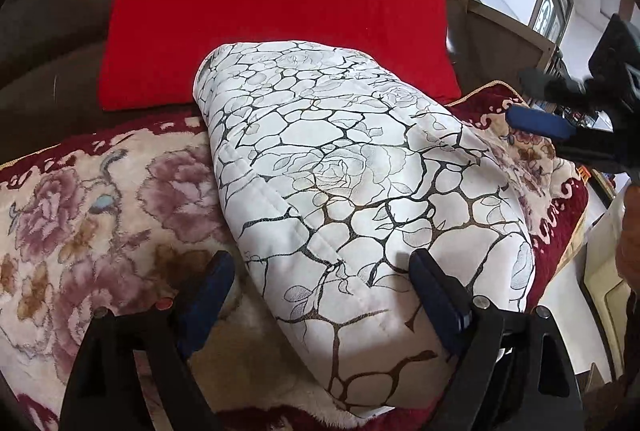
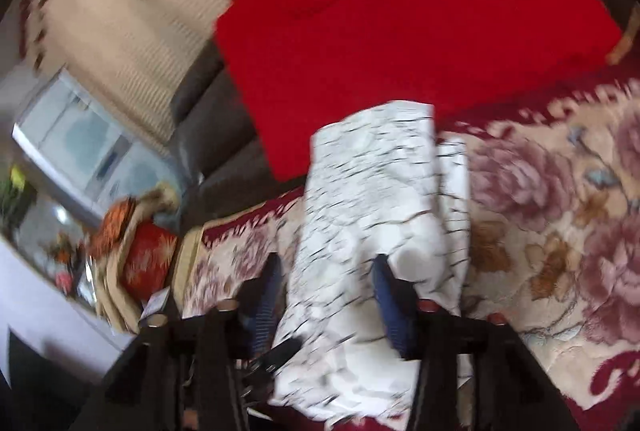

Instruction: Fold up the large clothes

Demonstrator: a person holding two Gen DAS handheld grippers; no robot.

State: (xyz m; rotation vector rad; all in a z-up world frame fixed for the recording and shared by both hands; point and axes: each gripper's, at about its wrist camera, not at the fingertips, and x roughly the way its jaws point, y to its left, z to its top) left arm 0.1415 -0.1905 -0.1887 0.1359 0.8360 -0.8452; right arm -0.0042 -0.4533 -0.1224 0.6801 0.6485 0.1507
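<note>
A folded white garment (image 1: 360, 167), printed with a dark crackle pattern and faint roses, was seen lying on a floral blanket (image 1: 100, 215) of cream, mauve and dark red. Behind the garment, a flat red cloth (image 1: 272, 11) was spread against a brown sofa back (image 1: 52, 31), and the garment's far edge was laid over the red cloth's near edge.

The left hand-held gripper (image 1: 320, 295) was held at the garment's near end with its jaws spread wide. One blue-padded finger was placed over the blanket just beside the garment's stitched edge, the other over the white fabric itself; nothing was pinched between them.

In the right wrist view, heavily blurred, the right hand-held gripper (image 2: 326, 295) was found at the garment's (image 2: 372, 199) other near corner. Its jaws were parted to a moderate width, with white fabric bunched between the two blue fingers. Whether the pads were pressed on the fabric could not be told through the blur. The same gripper was visible in the left wrist view, raised to the right of the garment (image 1: 560, 119).

Past the blanket's edge, a red patterned cushion (image 2: 148, 263) was glimpsed.
</note>
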